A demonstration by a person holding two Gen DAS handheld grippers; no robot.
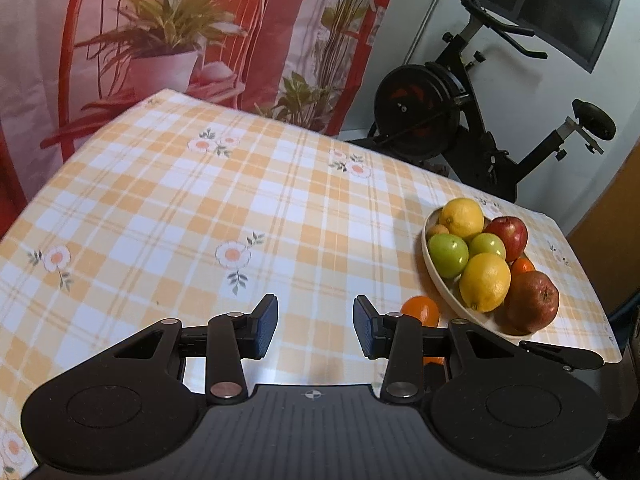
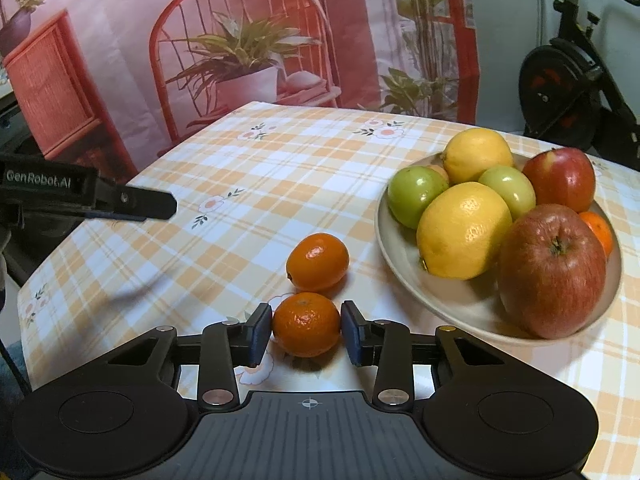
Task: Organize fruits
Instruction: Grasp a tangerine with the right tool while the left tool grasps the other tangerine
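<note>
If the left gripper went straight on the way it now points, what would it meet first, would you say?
Probably only the checked tablecloth: the left gripper has open, empty jaws, and the fruit bowl lies off to its right.

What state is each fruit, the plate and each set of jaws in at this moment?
Near mandarin: on the cloth, clamped between the right gripper's jaws.
Far mandarin: loose on the cloth, beside the plate.
Plate: heaped with lemons, apples, green fruit.
Left gripper: jaws apart, holding nothing.
</note>
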